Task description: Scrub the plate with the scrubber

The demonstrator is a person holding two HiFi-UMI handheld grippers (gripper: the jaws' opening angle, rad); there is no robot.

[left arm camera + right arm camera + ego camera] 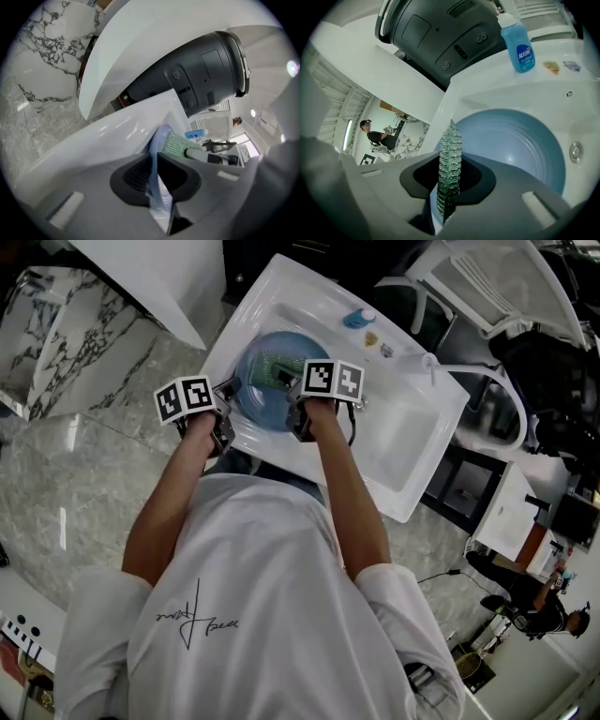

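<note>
A blue plate (262, 407) stands tilted in the white sink (403, 442). My left gripper (228, 392) grips its near-left rim; in the left gripper view the plate's edge (158, 187) is pinched between the jaws of that gripper (157, 171). My right gripper (289, 382) is shut on a green scrubber (273, 367), which lies against the plate's face. In the right gripper view the scrubber (450, 154) stands edge-on in the gripper (449, 183), with the plate's blue bowl (520, 145) just beyond it. The left gripper view also shows the scrubber (180, 143) on the plate.
A blue dish soap bottle (519, 44) stands on the sink's back ledge, next to small stickers. A large dark grey appliance (201, 75) sits behind the sink. A white rack (487, 287) is at the upper right. A person (377, 136) sits far off.
</note>
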